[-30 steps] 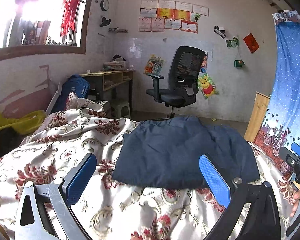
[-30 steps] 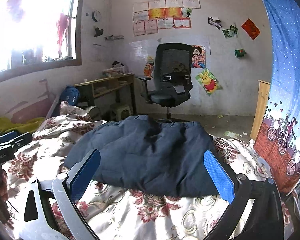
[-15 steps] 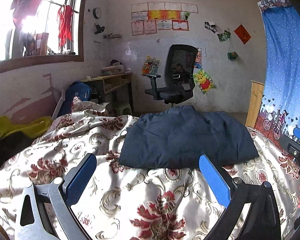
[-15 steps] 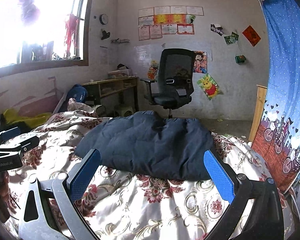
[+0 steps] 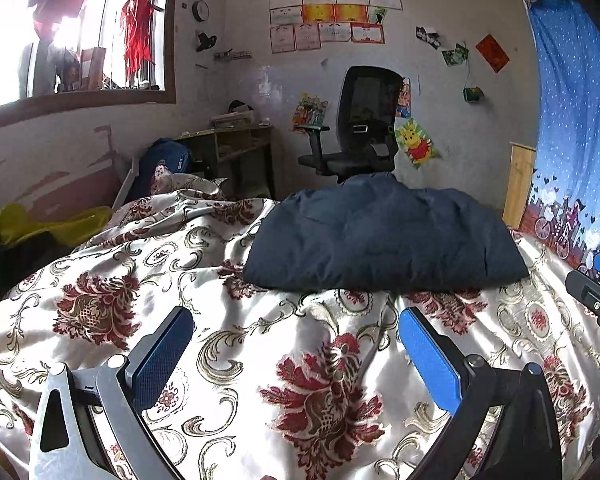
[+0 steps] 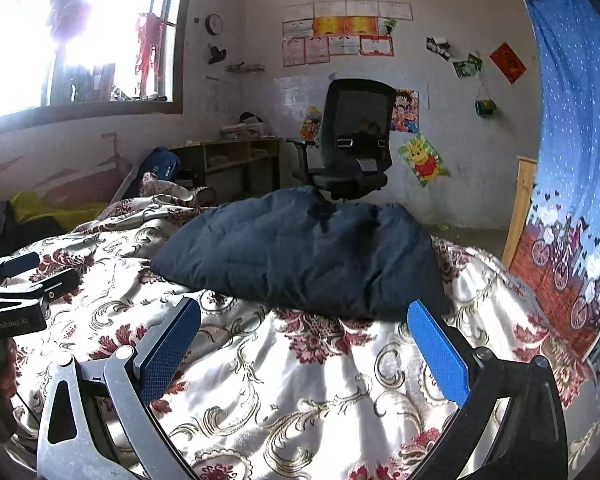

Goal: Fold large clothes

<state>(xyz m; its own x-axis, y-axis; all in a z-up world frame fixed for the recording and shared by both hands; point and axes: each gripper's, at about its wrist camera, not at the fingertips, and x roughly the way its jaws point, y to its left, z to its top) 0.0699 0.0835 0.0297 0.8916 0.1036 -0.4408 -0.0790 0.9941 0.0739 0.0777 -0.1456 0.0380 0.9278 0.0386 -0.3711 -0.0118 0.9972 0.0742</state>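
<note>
A dark navy padded garment point(image 5: 380, 236) lies folded into a compact bundle on the floral bedspread point(image 5: 260, 340); it also shows in the right wrist view point(image 6: 300, 252). My left gripper point(image 5: 296, 344) is open and empty, held back from the garment's near edge. My right gripper point(image 6: 304, 340) is open and empty, also short of the garment. The right gripper shows at the right edge of the left wrist view point(image 5: 596, 292). The left gripper shows at the left edge of the right wrist view point(image 6: 16, 292).
A black office chair point(image 5: 360, 132) and a wooden desk point(image 5: 236, 148) stand beyond the bed. A blue curtain point(image 5: 576, 120) hangs at the right. Yellow cloth point(image 5: 52, 224) and a blue bag point(image 5: 164, 160) lie at the bed's left side, under the window.
Both grippers have pulled back from the navy garment, which now lies farther off; more bedspread shows in front. Both stay open and empty.
</note>
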